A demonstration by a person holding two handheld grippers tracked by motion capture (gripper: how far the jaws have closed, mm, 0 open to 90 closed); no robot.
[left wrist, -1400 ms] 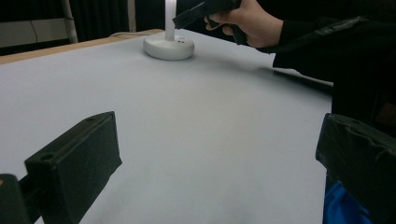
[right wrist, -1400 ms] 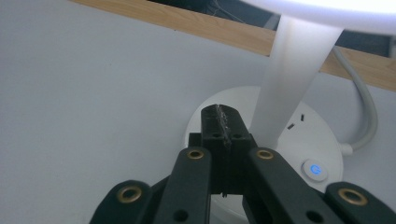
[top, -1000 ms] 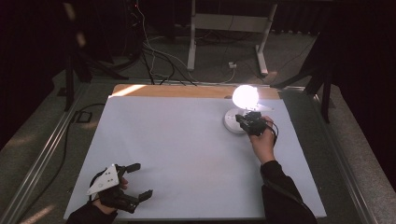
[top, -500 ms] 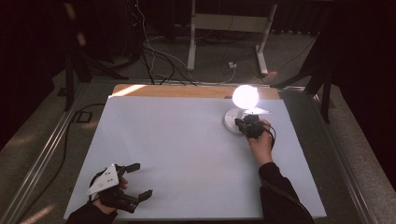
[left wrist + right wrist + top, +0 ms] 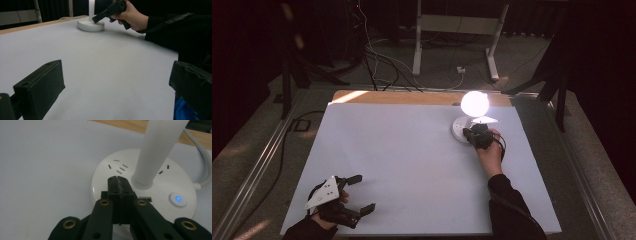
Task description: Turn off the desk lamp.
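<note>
The white desk lamp (image 5: 469,117), with its glowing round head, slim white stem and round white plastic base, stands at the far right of the white table sheet (image 5: 412,160), close to the bare wooden strip (image 5: 402,97) along the table's far edge. In my right gripper view the base (image 5: 145,185) shows socket slots on its top, a small port near the stem and a round button ringed in blue light (image 5: 177,199) at the right; a white cord (image 5: 202,155) leaves the base toward the wooden strip. My right gripper (image 5: 117,182) hangs over that base with its black jaws pressed together, nothing between them, the tips just in front of the foot of the stem (image 5: 155,152) and left of the lit button. Whether the tips touch the base I cannot tell. From my left gripper view the same right gripper (image 5: 96,19) slants down onto the base's top, held in my right hand (image 5: 132,16), dark sleeve behind it. My left gripper (image 5: 359,195) lies well apart from the lamp, at the near left corner of the sheet, its grey three-cornered plate on top, its jaws spread wide with only bare sheet between them. Beyond the table, dark floor carries loose cables (image 5: 377,60) and the white legs of a stand (image 5: 452,30).
</note>
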